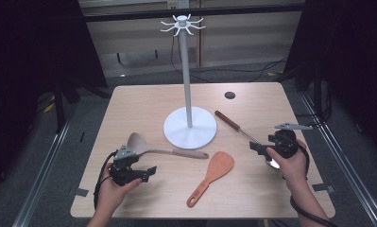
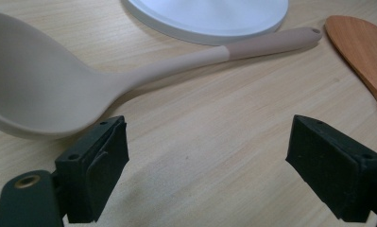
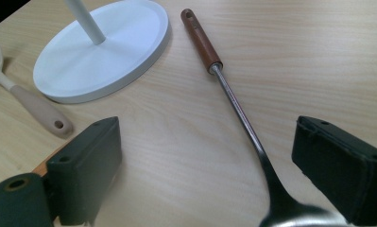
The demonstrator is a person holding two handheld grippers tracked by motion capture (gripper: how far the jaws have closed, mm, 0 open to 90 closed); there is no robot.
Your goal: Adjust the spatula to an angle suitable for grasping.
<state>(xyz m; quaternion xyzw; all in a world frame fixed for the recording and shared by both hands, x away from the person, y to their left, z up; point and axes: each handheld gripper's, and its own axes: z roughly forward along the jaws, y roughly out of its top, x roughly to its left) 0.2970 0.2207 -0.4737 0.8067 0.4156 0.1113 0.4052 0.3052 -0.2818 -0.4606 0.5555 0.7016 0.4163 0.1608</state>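
Left gripper [image 1: 150, 171], jaws apart and empty, lies just beside the beige ladle [image 2: 58, 90] (handle running away toward the stand base [image 2: 209, 19]); right gripper [image 1: 256, 147], also apart, straddles the metal ladle [image 3: 243, 118].

Black tongs [image 1: 150, 171], grey plates, blk cables

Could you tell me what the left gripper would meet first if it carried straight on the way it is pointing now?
Probably the wooden spatula: the left gripper points right, open, over bare table.

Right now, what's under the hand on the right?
The shiny bowl of the metal ladle peeks out beneath the right hand. Most of it is covered, so its shape can't be told.
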